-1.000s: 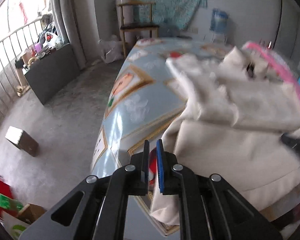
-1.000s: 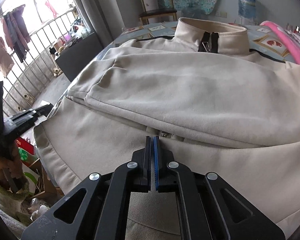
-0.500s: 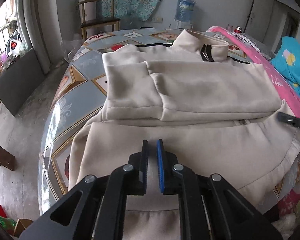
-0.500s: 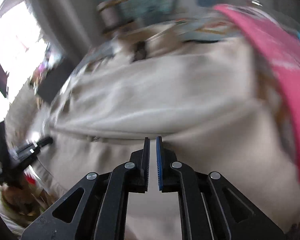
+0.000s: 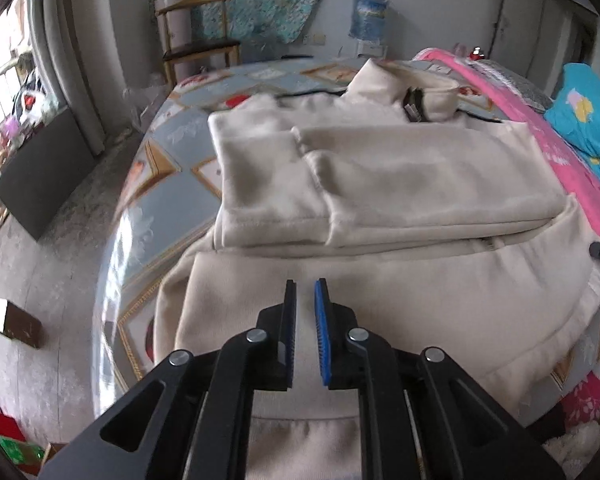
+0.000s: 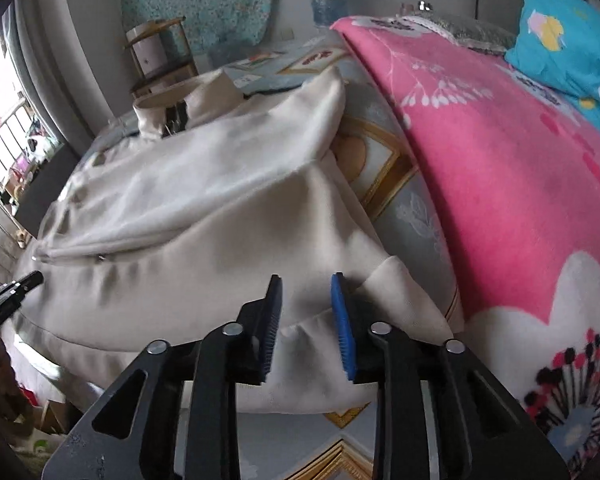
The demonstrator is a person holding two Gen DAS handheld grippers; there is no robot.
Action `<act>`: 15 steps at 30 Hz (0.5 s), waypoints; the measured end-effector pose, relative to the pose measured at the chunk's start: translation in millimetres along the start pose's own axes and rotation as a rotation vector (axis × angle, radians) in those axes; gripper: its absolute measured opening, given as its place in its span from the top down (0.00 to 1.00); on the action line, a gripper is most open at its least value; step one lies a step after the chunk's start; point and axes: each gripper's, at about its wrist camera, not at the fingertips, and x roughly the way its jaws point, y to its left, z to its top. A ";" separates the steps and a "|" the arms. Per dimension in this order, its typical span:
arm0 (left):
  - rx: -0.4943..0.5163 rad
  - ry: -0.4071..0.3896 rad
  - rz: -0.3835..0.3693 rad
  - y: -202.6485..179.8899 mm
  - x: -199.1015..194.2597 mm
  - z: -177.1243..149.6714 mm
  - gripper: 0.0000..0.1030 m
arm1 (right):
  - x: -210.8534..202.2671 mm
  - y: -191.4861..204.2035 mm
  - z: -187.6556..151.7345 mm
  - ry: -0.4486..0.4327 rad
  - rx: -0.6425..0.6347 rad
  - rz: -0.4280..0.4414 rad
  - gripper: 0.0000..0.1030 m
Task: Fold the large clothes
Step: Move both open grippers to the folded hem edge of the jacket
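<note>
A large cream zip jacket (image 5: 400,184) lies flat on the patterned bed cover (image 5: 168,160), both sleeves folded across its chest, collar at the far end. My left gripper (image 5: 305,292) hovers over the jacket's hem, its jaws a narrow gap apart and empty. In the right wrist view the same jacket (image 6: 188,232) fills the left and middle. My right gripper (image 6: 306,286) is open over the jacket's near right hem corner, with cloth between and below its fingers but not pinched. The left gripper's tip (image 6: 16,286) shows at the left edge.
A pink flowered blanket (image 6: 500,168) and a blue pillow (image 6: 572,36) lie to the right of the jacket. A wooden chair (image 5: 198,50) and a water bottle (image 5: 368,14) stand by the far wall. The floor with a small box (image 5: 12,320) lies to the left.
My right gripper swung to the jacket's right hem corner and opened from shut. My left gripper swung from the bed's left edge to the hem's middle and opened a little.
</note>
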 end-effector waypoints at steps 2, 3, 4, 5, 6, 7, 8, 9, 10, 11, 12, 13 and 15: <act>0.019 -0.022 -0.066 -8.3 -13.2 3.1 0.88 | -15.2 3.2 0.6 -0.035 -0.017 -0.007 0.55; 0.027 -0.023 -0.087 -12.7 -16.0 3.6 0.87 | -20.4 2.5 -3.1 -0.043 -0.027 -0.009 0.55; 0.043 -0.018 -0.127 -22.2 -19.0 3.8 0.85 | -24.4 4.9 -5.7 -0.045 -0.047 -0.018 0.54; 0.061 -0.003 -0.162 -32.7 -18.6 3.4 0.81 | -23.9 5.9 -8.3 -0.043 -0.057 -0.022 0.50; 0.078 0.012 -0.182 -41.3 -17.9 2.9 0.77 | -22.6 5.4 -12.6 -0.038 -0.066 -0.027 0.48; 0.106 0.032 -0.201 -54.2 -15.1 1.5 0.75 | -18.7 3.8 -17.8 -0.023 -0.074 -0.040 0.47; 0.132 0.048 -0.212 -66.0 -11.5 -0.3 0.72 | -9.2 1.2 -24.4 0.010 -0.080 -0.068 0.47; 0.150 0.063 -0.214 -74.4 -8.3 -2.5 0.71 | -1.7 -0.9 -28.7 0.040 -0.083 -0.087 0.47; 0.165 0.081 -0.211 -81.9 -4.5 -4.1 0.71 | 1.1 -0.8 -30.7 0.052 -0.085 -0.093 0.47; 0.174 0.097 -0.210 -87.6 -2.4 -4.3 0.71 | -0.2 0.6 -30.9 0.046 -0.088 -0.099 0.47; 0.177 0.102 -0.221 -92.5 -2.9 -3.8 0.70 | -3.7 3.9 -29.5 0.036 -0.097 -0.102 0.47; 0.177 0.097 -0.235 -94.6 -4.9 -2.5 0.69 | -10.9 11.0 -26.0 0.016 -0.119 -0.086 0.47; 0.185 0.080 -0.257 -100.0 -10.3 -1.5 0.59 | -22.5 24.8 -23.5 -0.026 -0.159 -0.026 0.42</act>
